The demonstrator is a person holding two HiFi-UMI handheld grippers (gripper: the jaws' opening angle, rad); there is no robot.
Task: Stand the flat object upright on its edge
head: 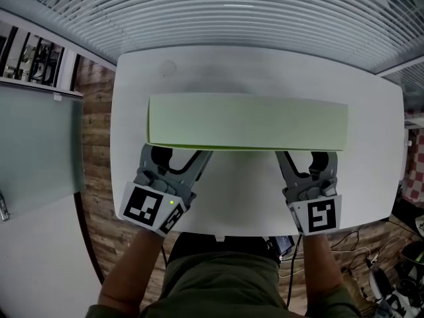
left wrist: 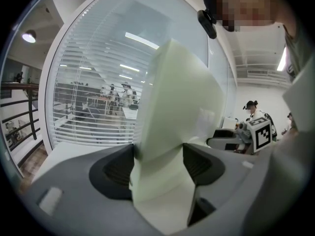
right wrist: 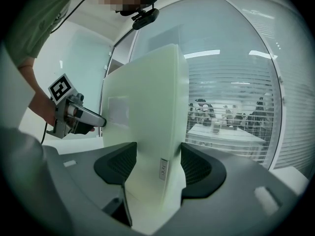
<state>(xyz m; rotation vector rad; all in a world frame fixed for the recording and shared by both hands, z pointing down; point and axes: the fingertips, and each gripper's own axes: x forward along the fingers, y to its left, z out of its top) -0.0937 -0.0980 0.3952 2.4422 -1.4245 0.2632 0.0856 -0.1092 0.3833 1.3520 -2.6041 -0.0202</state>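
Note:
A long, flat, pale green board lies across the white table in the head view, its broad face towards the camera. My left gripper is shut on its near edge at the left end. Towards the right end, my right gripper is shut on the same edge. In the left gripper view the board fills the gap between both pads of the left gripper. In the right gripper view the board rises between the pads of the right gripper. I cannot tell whether the board's far edge touches the table.
Slatted window blinds run behind the table's far edge. A frosted glass partition stands at the left over a wooden floor. Cables lie on the floor at the right. A strip of bare table shows in front of the board.

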